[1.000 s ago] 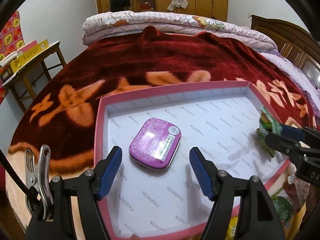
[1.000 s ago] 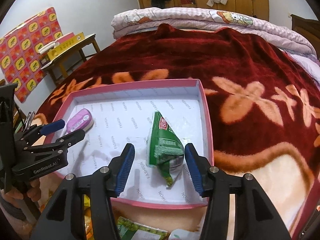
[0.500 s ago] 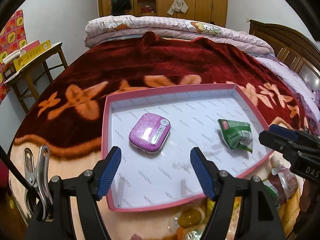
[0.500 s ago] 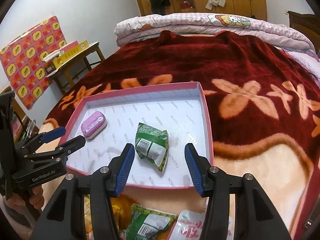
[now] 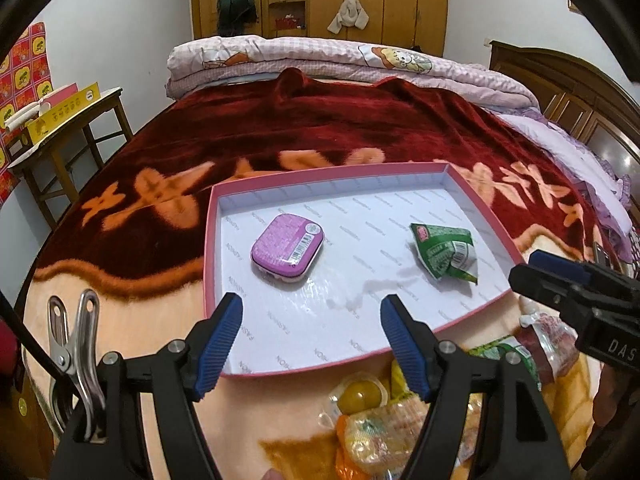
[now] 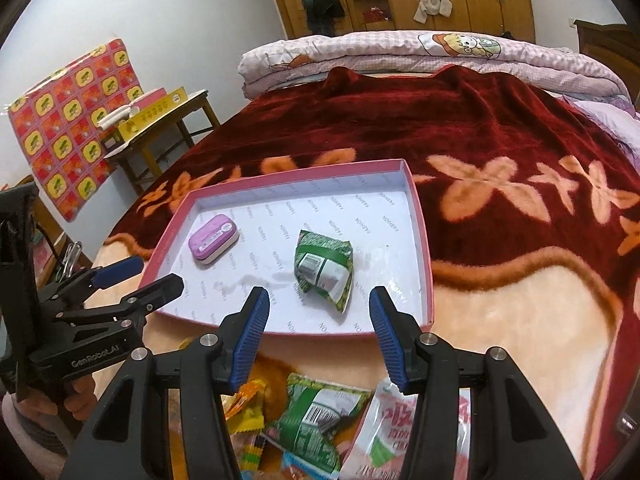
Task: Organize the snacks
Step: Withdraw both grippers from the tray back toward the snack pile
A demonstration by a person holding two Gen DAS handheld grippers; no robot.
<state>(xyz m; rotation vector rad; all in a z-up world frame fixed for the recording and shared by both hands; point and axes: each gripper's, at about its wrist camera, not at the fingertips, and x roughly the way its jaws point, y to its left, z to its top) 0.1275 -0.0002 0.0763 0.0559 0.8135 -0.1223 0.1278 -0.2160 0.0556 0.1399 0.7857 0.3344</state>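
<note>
A shallow pink box lid with a white printed inside lies on the bed. In it rest a purple tin at the left and a green snack packet at the right. My left gripper hangs open over the lid's near edge, nothing between its fingers. My right gripper is open too, empty, just short of the green packet. A heap of loose snacks lies on the blanket in front of the lid, under both grippers.
A red and orange flowered blanket covers the bed, with a folded quilt at its far end. A small wooden table with boxes stands left of the bed. A hand holds the left gripper's handle.
Both grippers have drawn back and up from the lid. The green packet, earlier between the right fingers, now lies free in the lid. The snack heap has come into view.
</note>
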